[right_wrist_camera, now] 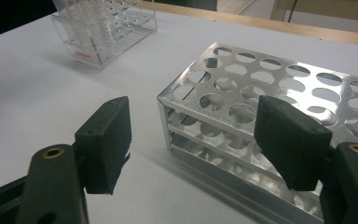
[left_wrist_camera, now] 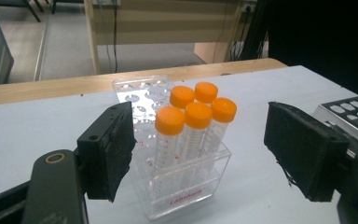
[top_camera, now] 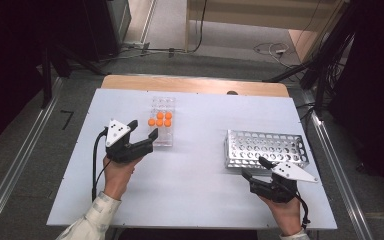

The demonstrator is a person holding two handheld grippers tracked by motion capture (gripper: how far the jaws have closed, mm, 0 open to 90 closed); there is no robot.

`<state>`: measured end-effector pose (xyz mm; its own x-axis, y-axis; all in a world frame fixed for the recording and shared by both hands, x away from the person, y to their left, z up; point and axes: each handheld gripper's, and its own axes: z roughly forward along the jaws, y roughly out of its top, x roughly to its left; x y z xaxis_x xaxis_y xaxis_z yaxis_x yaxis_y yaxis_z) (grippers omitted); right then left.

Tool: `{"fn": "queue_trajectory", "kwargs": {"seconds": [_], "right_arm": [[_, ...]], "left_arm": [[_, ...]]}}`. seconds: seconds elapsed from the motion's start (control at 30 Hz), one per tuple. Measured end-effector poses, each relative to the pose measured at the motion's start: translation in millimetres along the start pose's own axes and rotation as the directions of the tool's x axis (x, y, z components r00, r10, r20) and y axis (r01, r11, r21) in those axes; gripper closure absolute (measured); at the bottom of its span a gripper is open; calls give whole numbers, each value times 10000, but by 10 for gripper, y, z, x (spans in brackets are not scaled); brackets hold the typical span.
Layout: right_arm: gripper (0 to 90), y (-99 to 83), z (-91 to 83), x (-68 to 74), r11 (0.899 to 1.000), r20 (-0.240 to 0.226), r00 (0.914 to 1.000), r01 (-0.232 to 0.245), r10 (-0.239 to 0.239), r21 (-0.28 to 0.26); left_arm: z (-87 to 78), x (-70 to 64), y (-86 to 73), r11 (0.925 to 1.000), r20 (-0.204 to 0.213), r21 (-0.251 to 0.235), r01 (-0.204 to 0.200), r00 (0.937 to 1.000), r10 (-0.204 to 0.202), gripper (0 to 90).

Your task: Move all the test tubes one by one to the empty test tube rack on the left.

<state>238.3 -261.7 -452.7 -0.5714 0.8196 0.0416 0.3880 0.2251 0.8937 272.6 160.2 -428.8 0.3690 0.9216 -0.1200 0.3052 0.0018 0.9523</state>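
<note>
High view looks forward and down over the pale grey worktop [top_camera: 190, 190]. Left gripper view sits close before the clear acrylic tube rack [left_wrist_camera: 186, 186] [top_camera: 163, 127] (shared with high view); right gripper view faces the perforated metal rack [right_wrist_camera: 279, 107] [top_camera: 266, 148] closely.

Left tongs [top_camera: 143, 128] gape beside the clear rack [top_camera: 162, 128] of orange-capped tubes [top_camera: 160, 119]; right tongs [top_camera: 254, 167] gape near the metal rack [top_camera: 266, 148].

A big white table [top_camera: 190, 190] stands in the room, and a strip of brown wood [top_camera: 195, 84] runs along its far edge. A clear plastic rack [top_camera: 162, 125] sits on the table, left of the middle and toward the back. A shiny metal rack [top_camera: 265, 149] full of round holes sits on the right side, well apart from the clear one.
</note>
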Motion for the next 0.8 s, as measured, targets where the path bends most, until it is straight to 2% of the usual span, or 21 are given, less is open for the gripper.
{"fn": "queue_trajectory", "kwargs": {"seconds": [0.37, 0.8], "right_arm": [[258, -12, -5, -62, 10000, 182, 9998, -52, 52, 42], [255, -18, -32, -103, 9999, 307, 9994, -153, 153, -14]], "left_arm": [[-137, -12, -92, 9998, 42, 126, -142, 9999, 142, 235], [-212, -50, -211, 9991, 106, 343, -253, 9996, 249, 231]]}}
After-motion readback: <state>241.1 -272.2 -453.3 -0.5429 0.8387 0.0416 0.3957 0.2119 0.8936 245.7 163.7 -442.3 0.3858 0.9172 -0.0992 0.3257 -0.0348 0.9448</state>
